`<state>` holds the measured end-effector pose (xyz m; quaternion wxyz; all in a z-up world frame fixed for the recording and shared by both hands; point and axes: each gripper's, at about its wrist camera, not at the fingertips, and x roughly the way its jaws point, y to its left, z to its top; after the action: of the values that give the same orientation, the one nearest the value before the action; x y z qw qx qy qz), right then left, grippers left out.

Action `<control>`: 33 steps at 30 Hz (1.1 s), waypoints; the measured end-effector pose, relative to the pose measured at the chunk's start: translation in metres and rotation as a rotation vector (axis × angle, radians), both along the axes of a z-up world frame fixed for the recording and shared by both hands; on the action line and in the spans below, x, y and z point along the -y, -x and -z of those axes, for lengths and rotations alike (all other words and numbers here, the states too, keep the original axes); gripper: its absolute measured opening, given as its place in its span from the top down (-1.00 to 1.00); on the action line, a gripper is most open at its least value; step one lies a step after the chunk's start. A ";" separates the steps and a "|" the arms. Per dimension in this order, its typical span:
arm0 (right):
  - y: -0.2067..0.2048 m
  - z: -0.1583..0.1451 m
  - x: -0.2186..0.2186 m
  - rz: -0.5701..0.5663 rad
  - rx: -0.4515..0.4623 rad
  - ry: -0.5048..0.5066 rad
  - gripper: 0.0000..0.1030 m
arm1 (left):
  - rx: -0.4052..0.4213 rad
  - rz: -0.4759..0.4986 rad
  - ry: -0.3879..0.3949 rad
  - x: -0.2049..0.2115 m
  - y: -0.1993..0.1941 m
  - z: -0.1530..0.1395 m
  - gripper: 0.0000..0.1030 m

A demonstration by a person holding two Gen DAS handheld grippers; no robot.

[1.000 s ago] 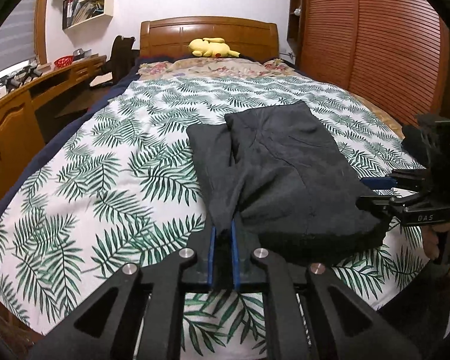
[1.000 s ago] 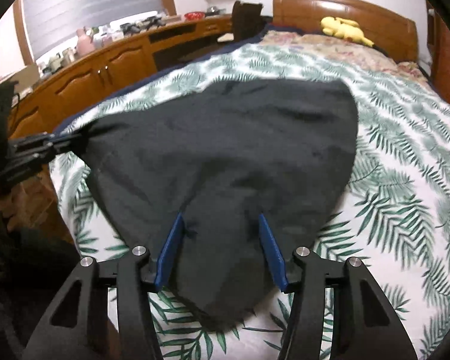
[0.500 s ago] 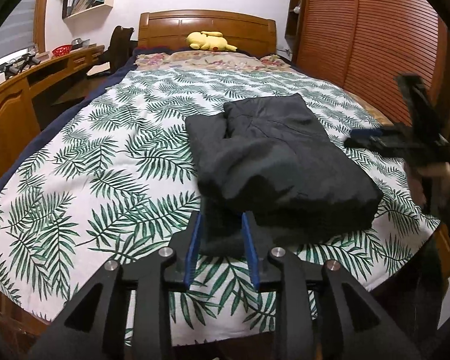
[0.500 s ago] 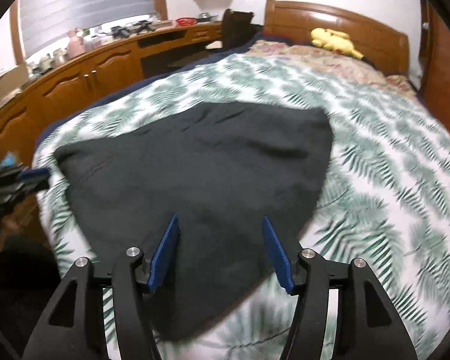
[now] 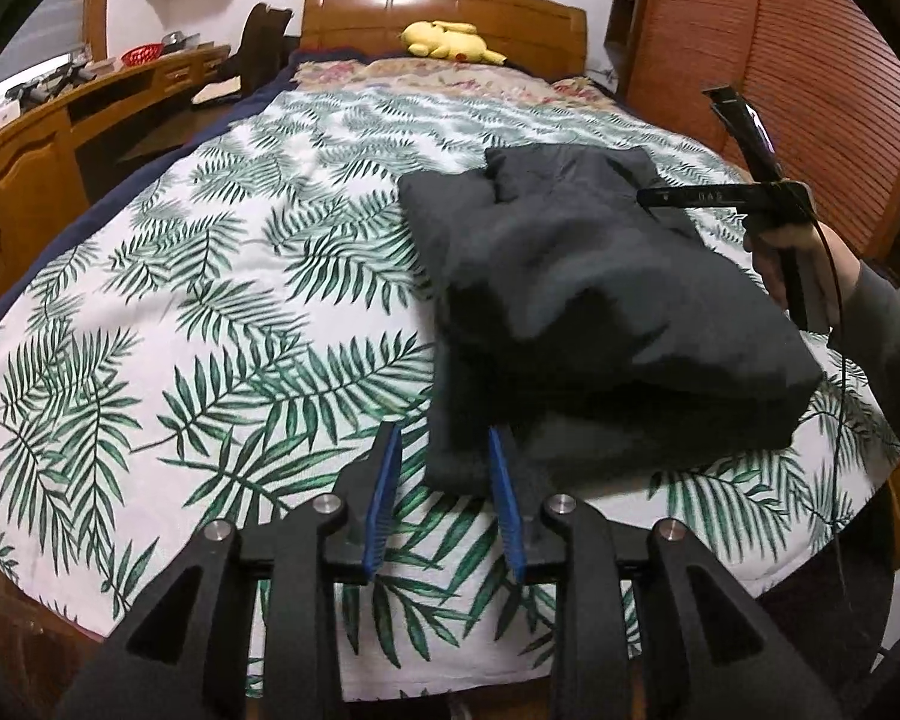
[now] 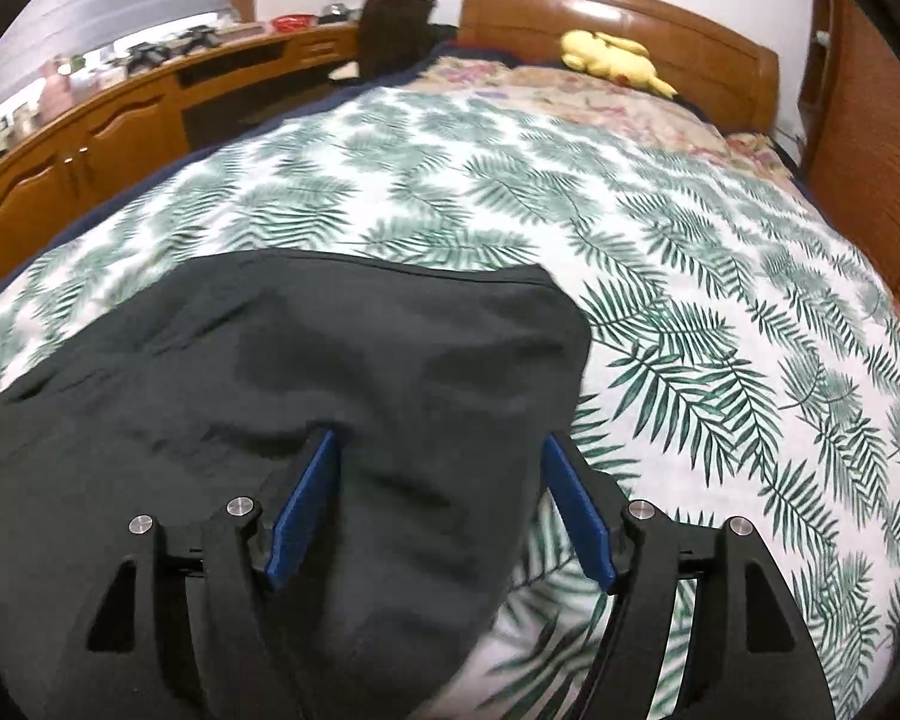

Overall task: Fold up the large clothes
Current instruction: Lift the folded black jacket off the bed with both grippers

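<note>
On your left, the wooden desk (image 5: pixel 48 138) runs along the wall, and the bed (image 5: pixel 210 300) with its palm-leaf cover fills the middle of both views. Your left gripper (image 5: pixel 444 498) sits low over the near edge of the bed with its jaws a little apart. The near left corner of the dark garment (image 5: pixel 600 312) lies between the tips of its blue pads (image 5: pixel 381 498), but neither pad presses on the cloth. From there the garment, folded into a thick bundle, stretches away up the bed and toward the right side of the left wrist view.

Further right, your right gripper (image 6: pixel 441 504) hangs over the near right part of the garment (image 6: pixel 330 372). Its jaws are opening and stand wide. A hump of the cloth lies below the gap between them, unpinched. In the left wrist view you see that gripper (image 5: pixel 744 192) above the garment's far right edge, your hand (image 5: pixel 810 264) round its handle. A yellow plush toy (image 6: pixel 612 57) rests by the headboard (image 6: pixel 630 18).
</note>
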<state>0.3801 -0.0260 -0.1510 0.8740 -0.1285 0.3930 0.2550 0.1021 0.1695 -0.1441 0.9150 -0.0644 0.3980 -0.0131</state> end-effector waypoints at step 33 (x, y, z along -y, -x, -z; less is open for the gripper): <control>-0.022 0.052 0.016 -0.013 -0.165 -0.222 -0.76 | -0.025 -0.010 0.056 0.008 -0.014 0.017 0.44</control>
<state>0.4020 -0.0420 -0.2027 0.8460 -0.0124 0.4321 0.3122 0.1164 0.1619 -0.1606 0.9078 -0.0921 0.4088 -0.0189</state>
